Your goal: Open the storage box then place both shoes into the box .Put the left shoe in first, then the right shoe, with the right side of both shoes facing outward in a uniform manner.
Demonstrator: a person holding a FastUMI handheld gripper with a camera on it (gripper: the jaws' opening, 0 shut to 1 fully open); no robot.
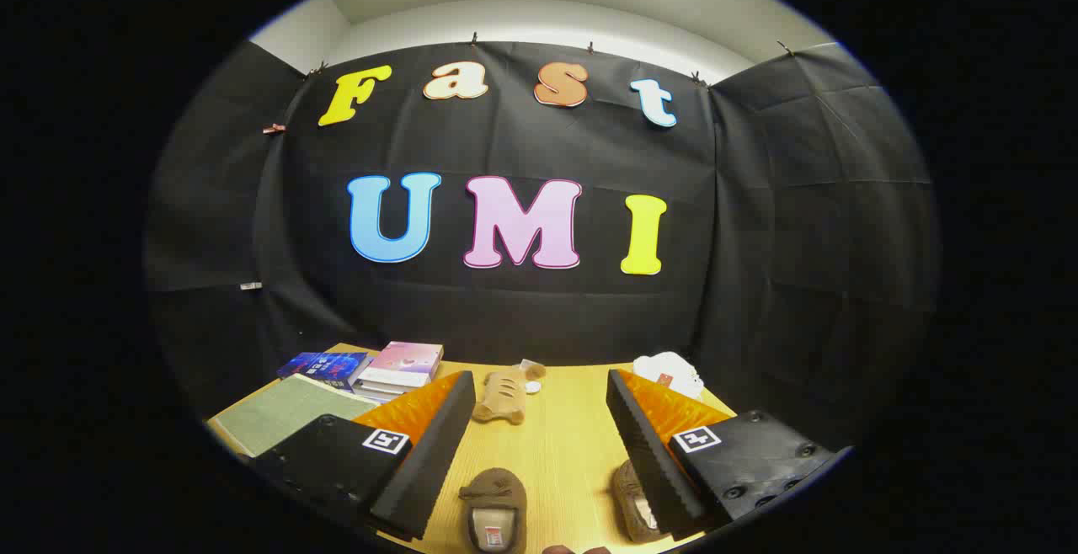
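Claw (539,444) hangs wide open over the wooden table (556,444), gripping nothing. Both brown shoes sit on the tabletop, one (495,510) between the fingers, the other (633,503) touching the right finger. Looks like neither's boxed yet, so basically everything's left.

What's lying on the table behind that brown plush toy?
Right behind the brown plush toy, beyond the open gripper, sit a few small pale pieces; the toy hides part of them, so what they are is unclear. The booth's black cloth wall hangs further back.
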